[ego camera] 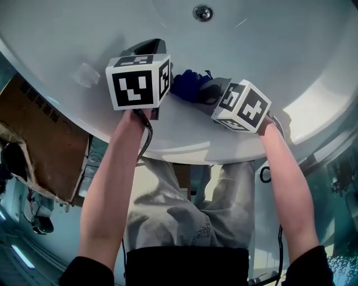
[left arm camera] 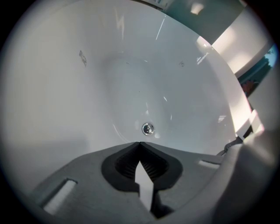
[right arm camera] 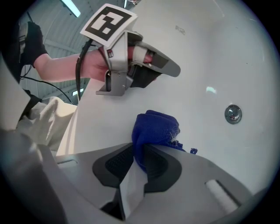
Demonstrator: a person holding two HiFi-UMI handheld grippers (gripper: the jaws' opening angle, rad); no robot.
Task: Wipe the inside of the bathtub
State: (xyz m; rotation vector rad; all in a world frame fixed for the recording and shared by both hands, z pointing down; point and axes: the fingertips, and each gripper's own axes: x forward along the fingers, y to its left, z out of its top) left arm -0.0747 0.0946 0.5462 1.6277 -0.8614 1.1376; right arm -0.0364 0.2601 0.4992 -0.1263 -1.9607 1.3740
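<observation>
The white bathtub [ego camera: 268, 61] curves below me, its round metal drain [ego camera: 202, 12] at the far end and also showing as the drain [left arm camera: 148, 128] and the drain [right arm camera: 233, 113]. My right gripper [right arm camera: 139, 151] is shut on a bunched blue cloth [right arm camera: 154, 129], held just above the tub's inner wall; in the head view the blue cloth [ego camera: 190, 84] sticks out ahead of the right gripper [ego camera: 210, 92]. My left gripper [left arm camera: 139, 143] is shut with nothing in it, hovering over the basin. From the right gripper view the left gripper [right arm camera: 168, 68] hangs up and left of the cloth.
The tub's near rim [ego camera: 184, 148] runs in front of the person's legs. A brown cardboard box [ego camera: 39, 139] stands on the floor to the left. A small clear patch [ego camera: 85, 74] lies on the tub wall beside the left marker cube.
</observation>
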